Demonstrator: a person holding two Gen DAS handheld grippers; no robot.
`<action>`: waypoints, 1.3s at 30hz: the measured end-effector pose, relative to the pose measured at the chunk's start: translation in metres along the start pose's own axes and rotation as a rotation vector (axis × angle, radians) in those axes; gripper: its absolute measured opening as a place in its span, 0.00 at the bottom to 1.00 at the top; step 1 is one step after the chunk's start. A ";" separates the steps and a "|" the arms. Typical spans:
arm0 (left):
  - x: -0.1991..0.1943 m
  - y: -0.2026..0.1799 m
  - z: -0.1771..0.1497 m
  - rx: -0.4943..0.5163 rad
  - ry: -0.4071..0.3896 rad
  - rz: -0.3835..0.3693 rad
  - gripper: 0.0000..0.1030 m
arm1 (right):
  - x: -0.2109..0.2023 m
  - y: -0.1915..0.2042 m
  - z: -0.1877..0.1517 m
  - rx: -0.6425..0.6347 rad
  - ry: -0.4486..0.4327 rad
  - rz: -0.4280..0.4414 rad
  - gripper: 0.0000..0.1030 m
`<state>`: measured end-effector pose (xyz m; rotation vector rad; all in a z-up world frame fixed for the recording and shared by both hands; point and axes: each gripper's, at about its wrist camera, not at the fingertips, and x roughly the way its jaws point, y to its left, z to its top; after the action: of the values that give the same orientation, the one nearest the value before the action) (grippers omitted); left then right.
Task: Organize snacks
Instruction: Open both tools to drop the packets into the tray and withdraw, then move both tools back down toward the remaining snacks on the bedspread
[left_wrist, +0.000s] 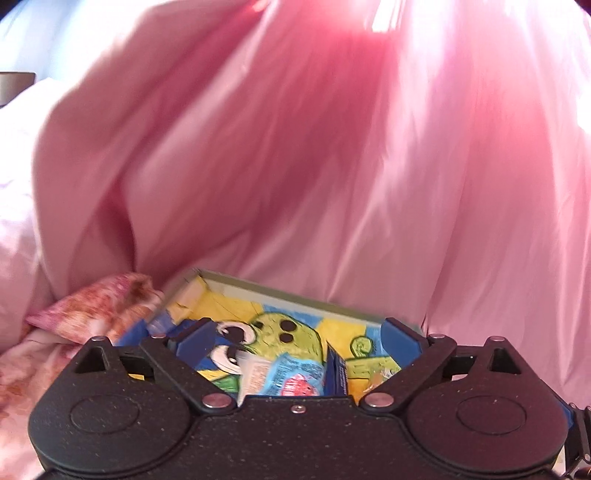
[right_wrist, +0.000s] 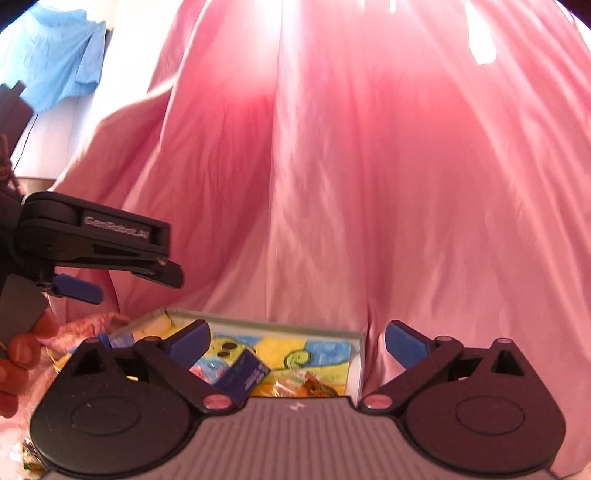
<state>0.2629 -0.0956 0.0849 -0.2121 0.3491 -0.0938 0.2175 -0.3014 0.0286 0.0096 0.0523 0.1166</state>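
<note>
My left gripper (left_wrist: 299, 341) has its jaws spread wide, blue pads (left_wrist: 195, 341) out at either side with nothing pressed between them. From the right wrist view I see the same gripper (right_wrist: 110, 273) side-on at the left edge, raised, its black body tilted a little downward, one blue pad showing beneath. My left hand (right_wrist: 18, 354) wraps its handle, fingers curled at the frame edge. My right gripper (right_wrist: 299, 341) is also fully spread, its blue pads (right_wrist: 404, 341) far apart and gripping nothing, pointing roughly level. The two grippers sit apart, not touching.
</note>
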 end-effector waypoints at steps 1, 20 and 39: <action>-0.008 0.003 0.001 -0.003 -0.010 0.002 0.94 | -0.006 0.003 0.002 0.000 -0.013 -0.004 1.00; -0.146 0.101 -0.064 0.024 -0.025 0.090 0.98 | -0.112 0.053 -0.001 -0.011 -0.085 0.033 1.00; -0.169 0.159 -0.137 -0.018 0.243 0.181 0.97 | -0.162 0.097 -0.065 -0.042 0.314 0.181 1.00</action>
<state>0.0656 0.0550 -0.0201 -0.1860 0.6097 0.0631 0.0419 -0.2239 -0.0267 -0.0463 0.3629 0.2991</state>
